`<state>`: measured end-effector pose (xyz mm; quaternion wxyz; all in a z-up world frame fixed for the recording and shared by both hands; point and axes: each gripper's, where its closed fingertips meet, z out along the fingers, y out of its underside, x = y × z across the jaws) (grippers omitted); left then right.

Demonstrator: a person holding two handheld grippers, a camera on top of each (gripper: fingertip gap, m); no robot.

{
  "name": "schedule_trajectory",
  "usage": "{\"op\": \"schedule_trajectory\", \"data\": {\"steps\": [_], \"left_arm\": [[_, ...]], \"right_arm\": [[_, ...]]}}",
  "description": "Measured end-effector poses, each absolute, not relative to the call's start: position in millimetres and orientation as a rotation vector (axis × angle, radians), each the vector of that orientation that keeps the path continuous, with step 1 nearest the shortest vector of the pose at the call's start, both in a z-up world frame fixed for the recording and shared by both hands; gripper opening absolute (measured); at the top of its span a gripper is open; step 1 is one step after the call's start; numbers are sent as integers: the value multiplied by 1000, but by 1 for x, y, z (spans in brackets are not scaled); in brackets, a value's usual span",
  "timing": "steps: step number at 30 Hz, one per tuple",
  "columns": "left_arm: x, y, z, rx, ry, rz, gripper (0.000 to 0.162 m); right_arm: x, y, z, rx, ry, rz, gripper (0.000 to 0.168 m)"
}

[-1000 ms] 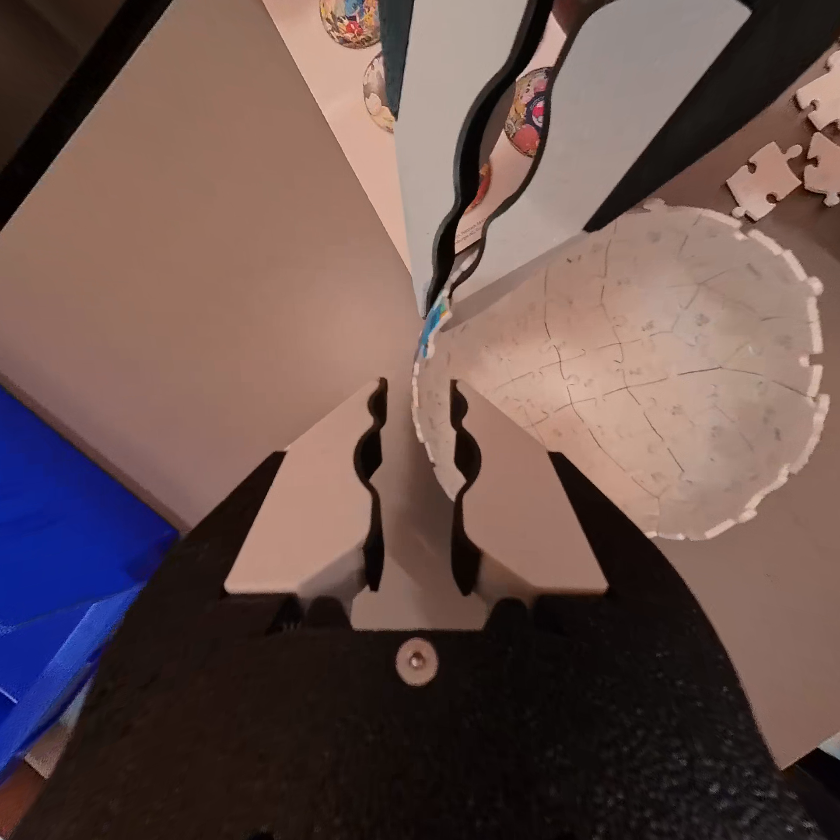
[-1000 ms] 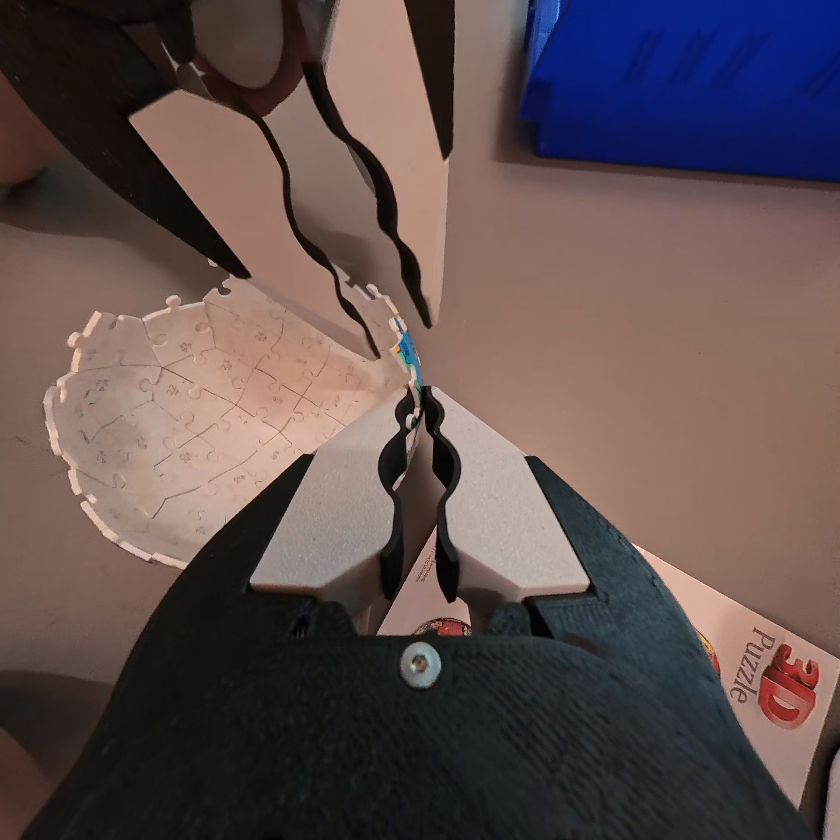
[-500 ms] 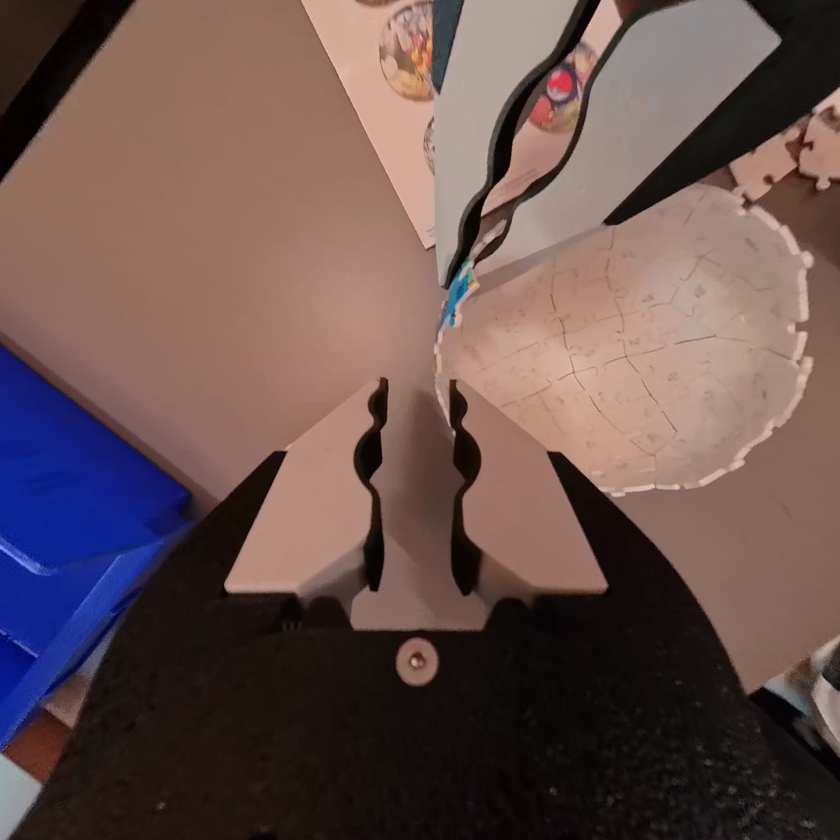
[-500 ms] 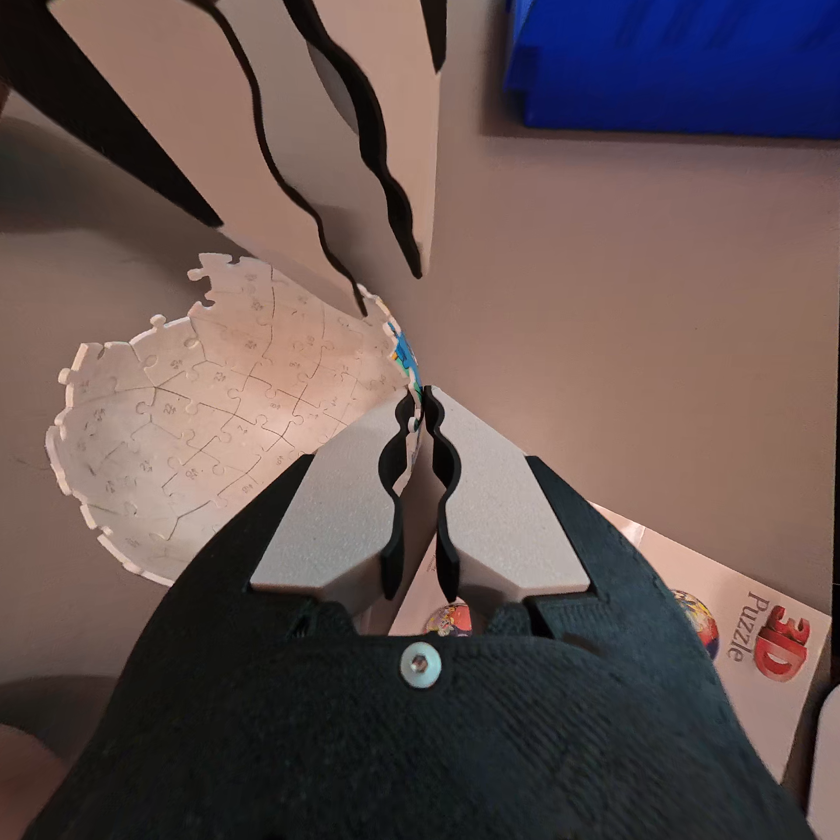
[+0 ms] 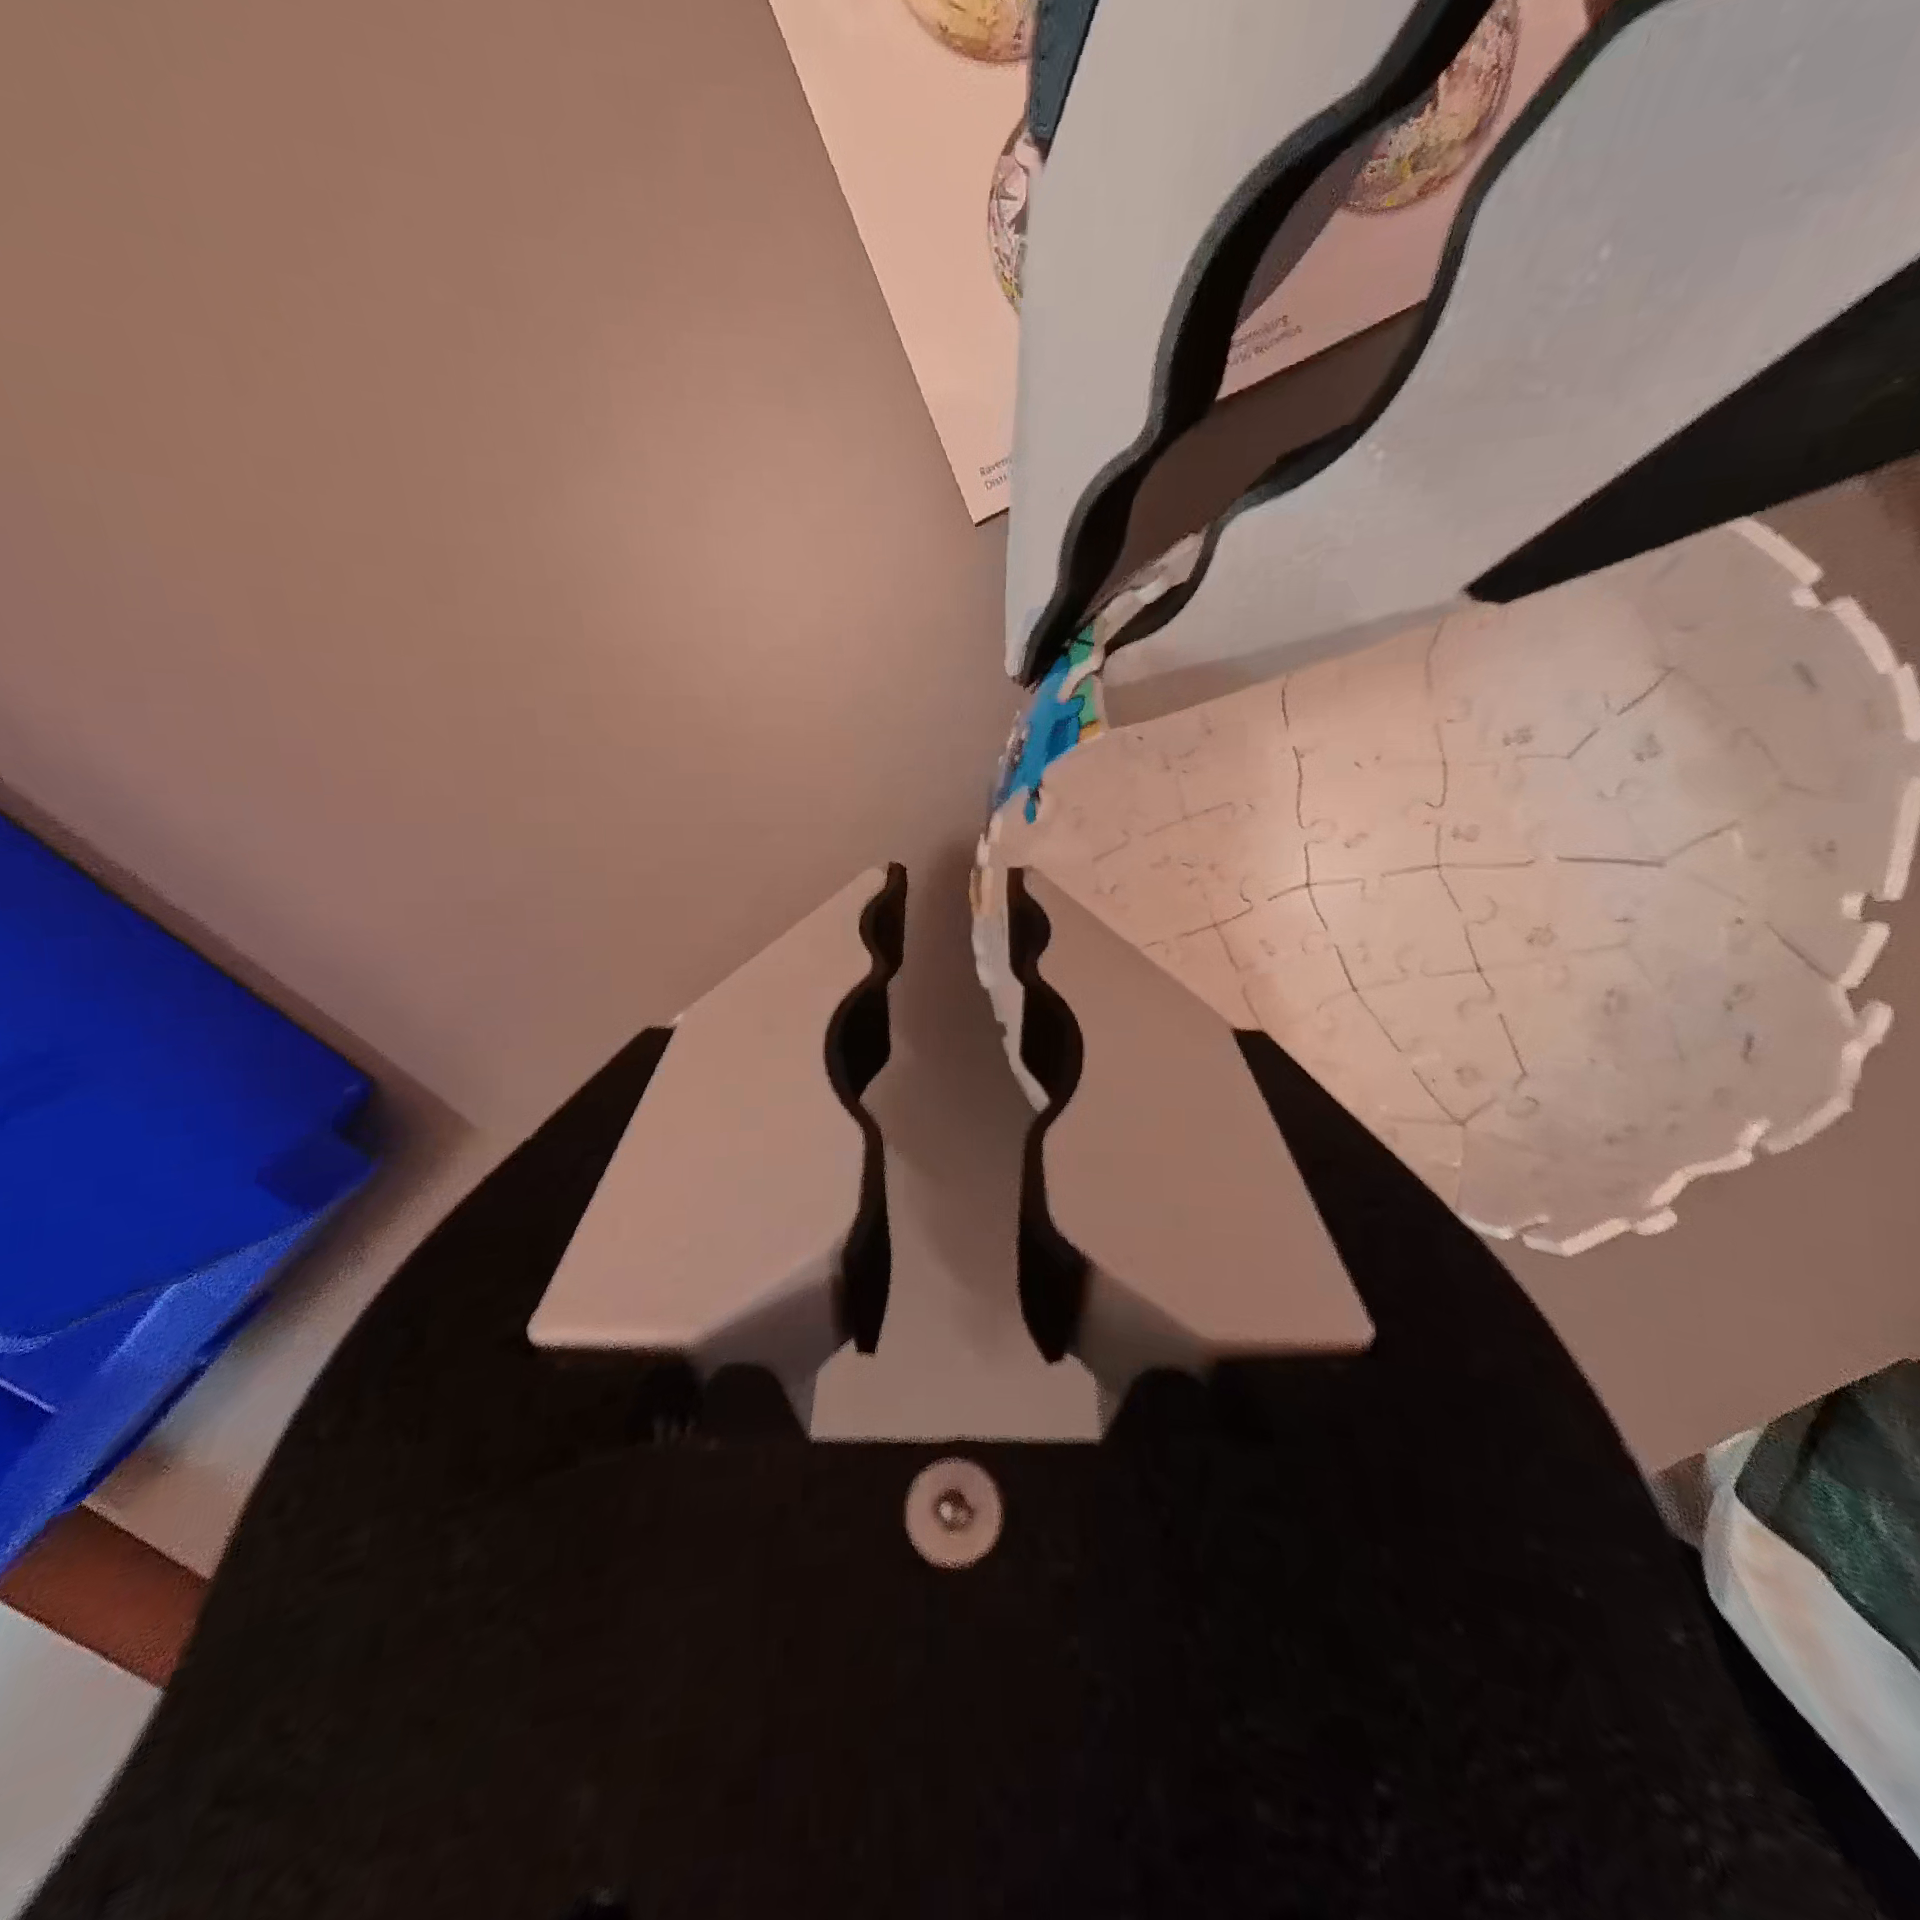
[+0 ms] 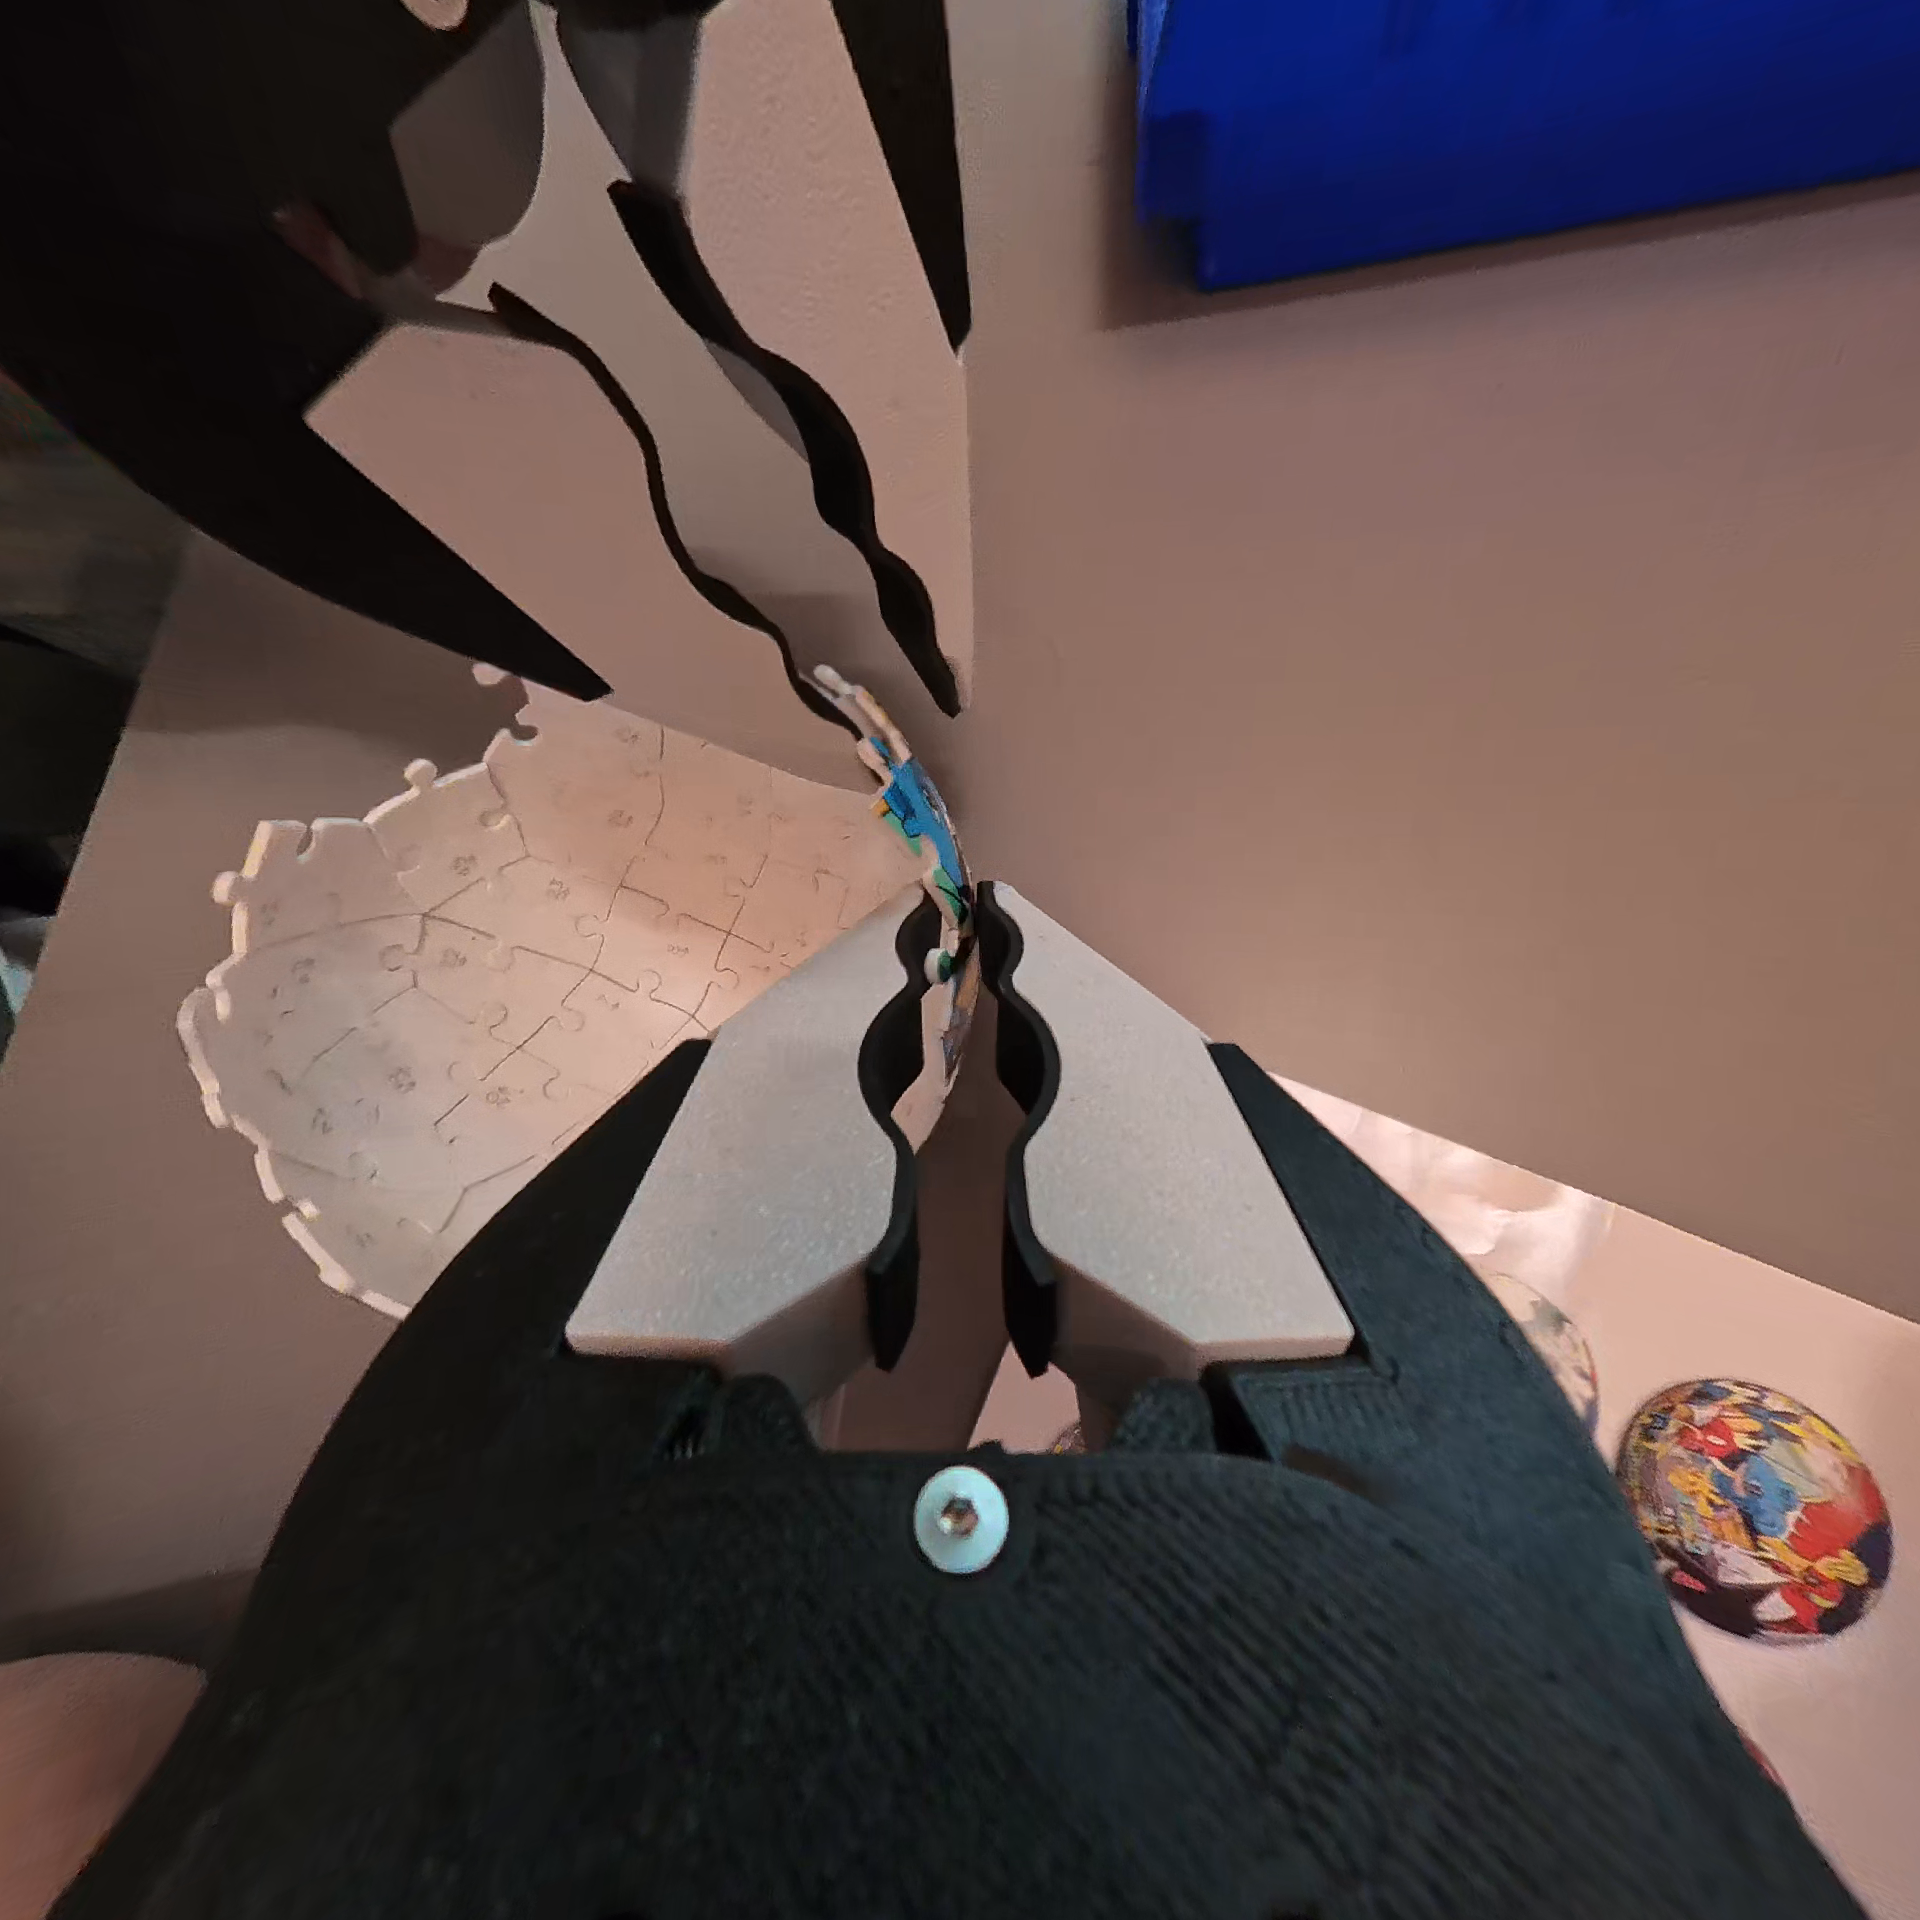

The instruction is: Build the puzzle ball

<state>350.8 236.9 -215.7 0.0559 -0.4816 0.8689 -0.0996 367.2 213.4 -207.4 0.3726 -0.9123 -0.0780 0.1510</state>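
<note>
**Half-built shell pinched at one rim point**

The right gripper is closed on the rim of the puzzle-ball half shell, which fills the left centre of the right wrist view, white inside facing the camera. The left gripper stands parted and empty, its right finger just beside the shell's near rim at frame centre. Risk, as I judge it: the interlocked pieces may flex and pop apart under a single-point hold, or the rim may slip out. A blue bin sits upper right, an instruction sheet lower right.

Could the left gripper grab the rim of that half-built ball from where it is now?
Probably yes. The left gripper is open with the ball's rim right at its fingertips, nothing between. The right gripper pinches the rim farther along.
</note>
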Motion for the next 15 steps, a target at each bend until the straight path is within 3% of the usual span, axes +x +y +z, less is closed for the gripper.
{"op": "schedule_trajectory", "data": {"steps": [1,4,15], "left_arm": [[351,237,-216,-1475,2630,-309,14],[349,232,-217,-1501,2642,-350,1],[350,231,-217,-1481,2668,-395,0]], "right_arm": [[367,213,-208,-2334,-196,399,4],[367,211,-208,-2327,-190,419,5],[365,209,-208,-2325,-202,424,7]]}}
